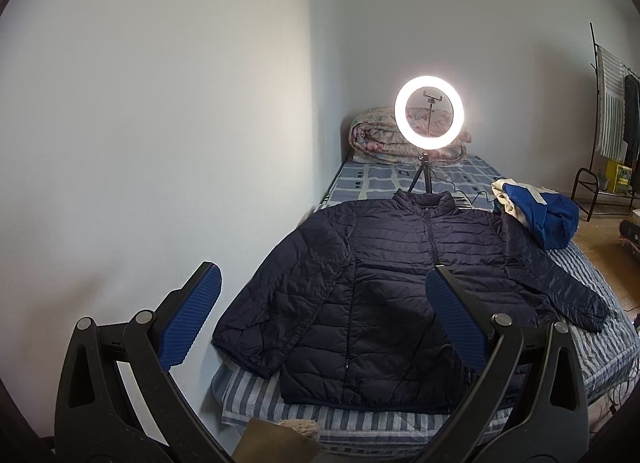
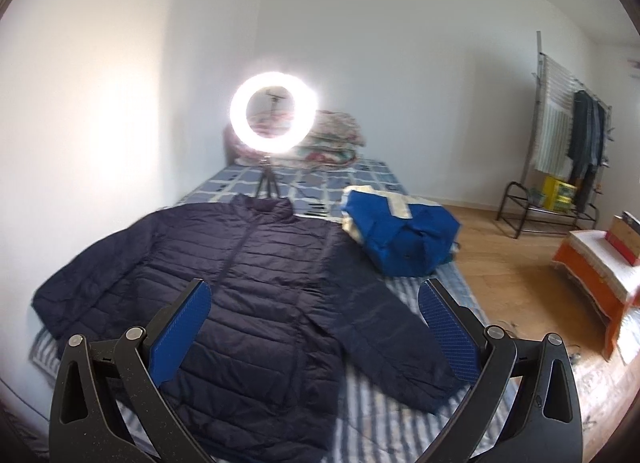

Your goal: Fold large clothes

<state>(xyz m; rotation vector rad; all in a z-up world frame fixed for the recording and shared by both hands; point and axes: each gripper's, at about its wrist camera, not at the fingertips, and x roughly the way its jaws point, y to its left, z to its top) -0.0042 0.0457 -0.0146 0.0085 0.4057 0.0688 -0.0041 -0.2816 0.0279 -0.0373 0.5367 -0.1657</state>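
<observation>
Across the bed (image 1: 400, 179), a navy puffer jacket (image 1: 384, 283) lay flat, unfolded. Both the left gripper (image 1: 322, 303) and right gripper (image 2: 316, 317) hovered above it, jaws apart, holding nothing. Only the right wrist view showed bare wooden floor (image 2: 516, 263) at 3 o'clock beyond the mattress edge.

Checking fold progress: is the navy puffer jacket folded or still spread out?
Spread out. The navy puffer jacket lies flat, front up, on the bed, both sleeves angled outward; no fold made yet.

ring light (image 2: 274, 118) glare blurs its phone clamp; jacket (image 2: 224, 303) hem cut off
</observation>
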